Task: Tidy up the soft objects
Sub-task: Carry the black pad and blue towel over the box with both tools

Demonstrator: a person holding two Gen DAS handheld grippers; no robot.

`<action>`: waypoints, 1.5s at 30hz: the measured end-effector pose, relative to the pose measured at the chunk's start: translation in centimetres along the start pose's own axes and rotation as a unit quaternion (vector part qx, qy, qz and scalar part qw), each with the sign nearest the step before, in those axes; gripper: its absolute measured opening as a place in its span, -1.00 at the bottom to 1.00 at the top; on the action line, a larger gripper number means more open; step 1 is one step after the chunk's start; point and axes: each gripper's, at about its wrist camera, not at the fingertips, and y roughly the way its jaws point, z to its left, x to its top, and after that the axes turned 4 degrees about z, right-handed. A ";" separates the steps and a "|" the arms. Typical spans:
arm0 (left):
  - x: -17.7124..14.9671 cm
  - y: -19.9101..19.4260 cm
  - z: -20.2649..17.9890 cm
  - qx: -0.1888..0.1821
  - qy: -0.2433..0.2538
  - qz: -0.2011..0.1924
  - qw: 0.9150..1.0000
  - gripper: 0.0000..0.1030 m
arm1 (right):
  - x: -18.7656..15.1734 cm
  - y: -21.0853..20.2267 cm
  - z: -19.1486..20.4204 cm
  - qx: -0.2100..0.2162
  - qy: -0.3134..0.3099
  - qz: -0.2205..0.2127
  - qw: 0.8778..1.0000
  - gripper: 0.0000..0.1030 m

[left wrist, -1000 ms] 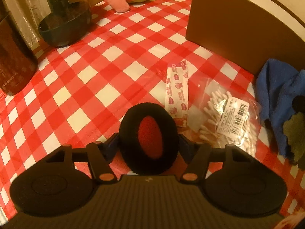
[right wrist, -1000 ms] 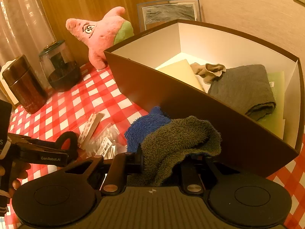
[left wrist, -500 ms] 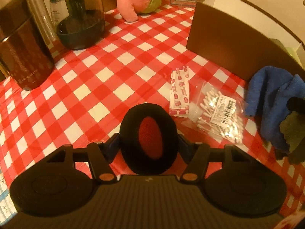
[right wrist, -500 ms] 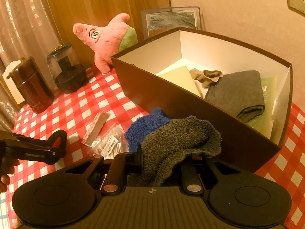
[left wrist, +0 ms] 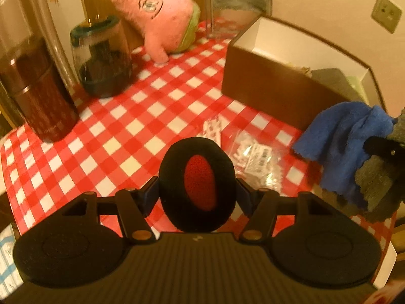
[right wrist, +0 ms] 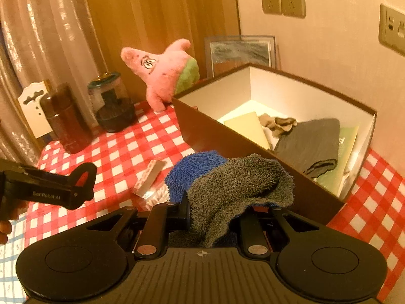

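Two tools are both loaded above the checked table [left wrist: 141, 116]. The left tool [left wrist: 197, 190] clamps a black ear pad [left wrist: 174, 177] by its sides, long axis upright, red centre facing the camera. The right tool [right wrist: 215, 215] pinches a bundle of grey towel [right wrist: 240, 185] over blue towel [right wrist: 195, 169], hanging just before the brown box [right wrist: 227, 141], where a dark cloth [right wrist: 311, 141] lies.

A red-and-white checked tabletop [left wrist: 141, 116] carries two dark jars at the far left — a tall brown canister [left wrist: 38, 93] and a glass jar [left wrist: 103, 58] with a green lid. Nearer lie a strip of plasters [left wrist: 212, 129] and a bag of cotton swabs [left wrist: 255, 159]. A framed picture [right wrist: 240, 53] leans on the far wall beneath wall sockets [right wrist: 283, 1].
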 end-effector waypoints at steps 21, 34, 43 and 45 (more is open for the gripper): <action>10.2 -4.8 -8.5 -0.073 0.088 -0.083 0.990 0.19 | 6.8 -7.0 -3.2 -0.005 -0.039 -0.099 0.994 -0.67; 19.3 2.8 -14.0 -0.065 0.123 -0.068 0.988 0.19 | 12.8 -1.1 -10.3 -0.044 -0.034 -0.089 0.994 -0.67; 22.5 10.0 -15.7 -0.068 0.137 -0.010 0.988 0.26 | 14.7 5.5 -12.5 -0.053 -0.058 -0.022 0.997 -0.43; 22.7 11.1 -15.9 -0.060 0.146 0.002 0.987 0.27 | 14.5 6.8 -12.2 -0.074 -0.076 -0.006 0.994 0.02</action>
